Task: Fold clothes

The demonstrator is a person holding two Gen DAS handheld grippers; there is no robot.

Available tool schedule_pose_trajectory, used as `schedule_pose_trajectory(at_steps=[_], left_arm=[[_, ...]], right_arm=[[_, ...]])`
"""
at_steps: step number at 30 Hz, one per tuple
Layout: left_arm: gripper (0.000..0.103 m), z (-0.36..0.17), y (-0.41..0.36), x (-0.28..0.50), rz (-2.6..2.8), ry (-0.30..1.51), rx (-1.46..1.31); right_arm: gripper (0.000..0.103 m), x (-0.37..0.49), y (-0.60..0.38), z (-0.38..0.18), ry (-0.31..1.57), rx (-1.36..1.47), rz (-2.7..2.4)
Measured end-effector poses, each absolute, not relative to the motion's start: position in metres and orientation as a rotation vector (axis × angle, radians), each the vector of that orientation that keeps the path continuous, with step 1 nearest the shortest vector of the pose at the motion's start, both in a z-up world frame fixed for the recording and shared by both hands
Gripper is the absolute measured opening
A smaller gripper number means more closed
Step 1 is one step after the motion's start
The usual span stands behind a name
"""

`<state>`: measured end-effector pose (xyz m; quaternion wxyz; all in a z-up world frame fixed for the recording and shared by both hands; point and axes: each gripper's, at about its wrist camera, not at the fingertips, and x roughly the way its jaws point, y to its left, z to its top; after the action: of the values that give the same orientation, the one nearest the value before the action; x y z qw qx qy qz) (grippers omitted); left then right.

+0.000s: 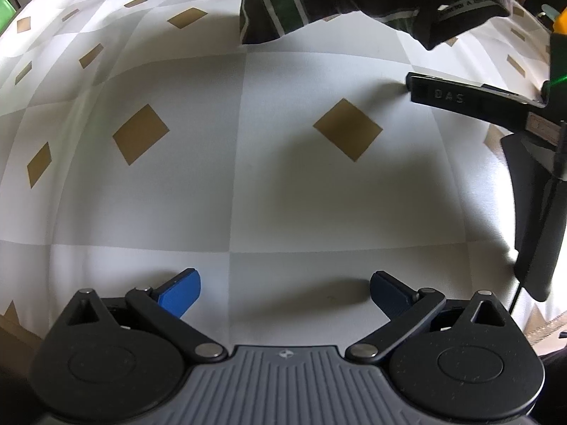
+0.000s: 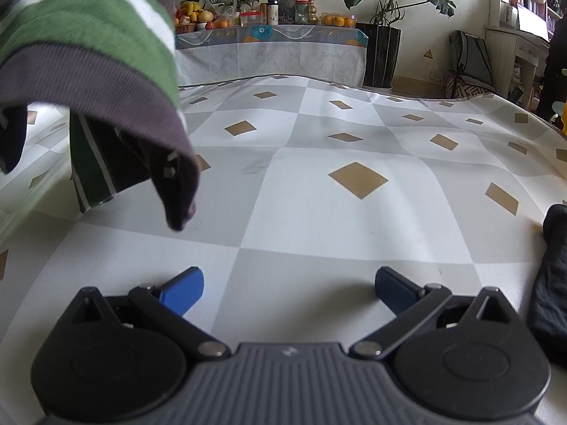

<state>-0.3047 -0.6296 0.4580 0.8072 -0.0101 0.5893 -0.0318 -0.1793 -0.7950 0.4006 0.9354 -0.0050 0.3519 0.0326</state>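
A striped garment (image 1: 283, 7) in green, grey and white hangs above the far part of the checked tablecloth (image 1: 248, 184); what holds it is out of view. My left gripper (image 1: 283, 278) is open low over the cloth, its blue fingers empty and well short of the garment. In the right wrist view the same garment (image 2: 88, 35) droops at the upper left, with a grey hem and a sleeve tip near the table. Nothing sits between the fingers of my open right gripper (image 2: 288, 274), which is to the right of and below the garment.
A black bar lettered DAS (image 1: 460, 99) with dark parts behind it reaches in from the right. A dark cloth (image 2: 553, 283) lies at the right edge. Beyond the table stand a side table with fruit and bottles (image 2: 269, 17), a potted plant (image 2: 382, 49) and a backpack (image 2: 471, 56).
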Motion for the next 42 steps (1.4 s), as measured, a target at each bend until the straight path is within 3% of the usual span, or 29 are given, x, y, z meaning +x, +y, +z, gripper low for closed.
schedule_pose_trajectory(at_steps=[3,20,42], left_arm=[[0.096,0.464,-0.632,-0.306,-0.084,1.245,-0.014],[0.096,0.536,-0.63,-0.324,-0.146,1.035,0.005],[0.096,0.553,-0.633,-0.331,-0.188,1.017,-0.017]], right_arm=[[0.103,-0.179,-0.795,0.401,0.719,-0.01,0.067],[0.103,-0.179,-0.795,0.401,0.719,-0.01,0.067],[0.103,-0.179,-0.795,0.401,0.72,-0.01,0.067]])
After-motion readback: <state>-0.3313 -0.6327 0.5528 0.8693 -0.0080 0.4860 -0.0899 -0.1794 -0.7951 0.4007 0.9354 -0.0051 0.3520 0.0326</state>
